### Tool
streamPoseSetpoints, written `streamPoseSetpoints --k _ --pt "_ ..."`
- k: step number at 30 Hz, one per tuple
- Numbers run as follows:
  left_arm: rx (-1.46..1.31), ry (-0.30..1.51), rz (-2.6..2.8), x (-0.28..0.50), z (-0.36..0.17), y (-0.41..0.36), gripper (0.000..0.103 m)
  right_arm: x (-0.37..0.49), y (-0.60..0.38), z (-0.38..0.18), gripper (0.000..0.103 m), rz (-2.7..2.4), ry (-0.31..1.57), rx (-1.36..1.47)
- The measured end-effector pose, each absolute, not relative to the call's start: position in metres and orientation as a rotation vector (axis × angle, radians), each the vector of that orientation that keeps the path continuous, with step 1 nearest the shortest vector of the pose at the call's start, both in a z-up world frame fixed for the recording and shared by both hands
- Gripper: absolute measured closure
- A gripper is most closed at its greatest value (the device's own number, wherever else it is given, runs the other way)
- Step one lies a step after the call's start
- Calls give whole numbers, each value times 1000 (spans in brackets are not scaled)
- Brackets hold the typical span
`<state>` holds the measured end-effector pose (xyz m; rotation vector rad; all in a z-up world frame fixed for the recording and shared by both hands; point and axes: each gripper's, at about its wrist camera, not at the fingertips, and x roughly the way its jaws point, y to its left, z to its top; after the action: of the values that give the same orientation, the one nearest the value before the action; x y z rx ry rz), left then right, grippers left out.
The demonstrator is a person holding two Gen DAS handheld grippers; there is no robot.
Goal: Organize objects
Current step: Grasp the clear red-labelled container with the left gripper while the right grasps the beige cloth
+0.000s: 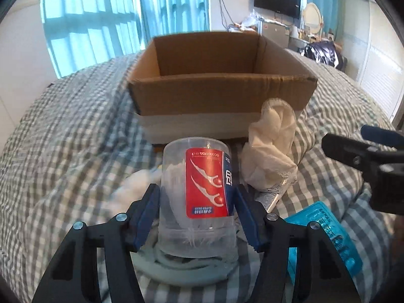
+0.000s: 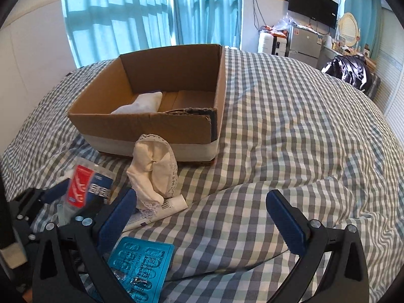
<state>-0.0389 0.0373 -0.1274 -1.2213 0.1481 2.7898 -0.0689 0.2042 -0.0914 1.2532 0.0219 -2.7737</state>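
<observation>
My left gripper (image 1: pixel 197 212) is shut on a clear plastic jar of floss picks (image 1: pixel 199 192) with a red label, held just in front of the open cardboard box (image 1: pixel 222 93). The jar also shows in the right wrist view (image 2: pixel 80 192). My right gripper (image 2: pixel 202 217) is open and empty over the checked bedspread. A cream lace-trimmed cloth (image 2: pixel 154 169) stands before the box (image 2: pixel 151 123), with a white tube (image 2: pixel 164 209) at its foot. A white bundle (image 2: pixel 141 103) lies inside the box. A blue blister pack (image 2: pixel 141 267) lies near my right gripper's left finger.
All of this rests on a grey-and-white checked bedspread (image 2: pixel 290 139) with soft folds. A pale green cable coil (image 1: pixel 186 270) lies under the jar. Blue curtains, a wall screen (image 2: pixel 313 5) and cluttered furniture stand behind the bed.
</observation>
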Motion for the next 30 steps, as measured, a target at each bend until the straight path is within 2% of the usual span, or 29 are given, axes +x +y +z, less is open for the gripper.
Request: streamPoseSetpoints --k 8,15,17,19,21,23,24,28,30 --pt "-1161 35 2857 -40 -102 4 42 -76 179 -99 0 -2707 153 1261" --pt "-1139 47 2963 -44 -96 -21 42 -107 147 -113 0 -2610 151 1290" --pt "-1172 22 2963 -47 -100 -28 42 -114 142 -120 3 -2585 155 1308" --pt "-1203 2 2966 -50 -104 -33 42 -118 136 -125 24 -2556 163 1313" --pt "-1212 -28 2972 -50 -105 -37 42 -119 135 -126 35 -2534 159 1305" --pt "-1207 -56 2980 -48 -105 -38 42 -118 134 -126 57 -2534 161 1298" --pt "-1202 -60 2985 -47 -105 -38 42 -117 135 -126 72 -2530 156 1292" --pt "-1194 -16 2997 -44 -106 -35 42 -109 141 -120 86 -2542 128 1251" --pt "-1199 -19 2989 -42 -106 -33 42 -104 145 -116 88 -2550 116 1230"
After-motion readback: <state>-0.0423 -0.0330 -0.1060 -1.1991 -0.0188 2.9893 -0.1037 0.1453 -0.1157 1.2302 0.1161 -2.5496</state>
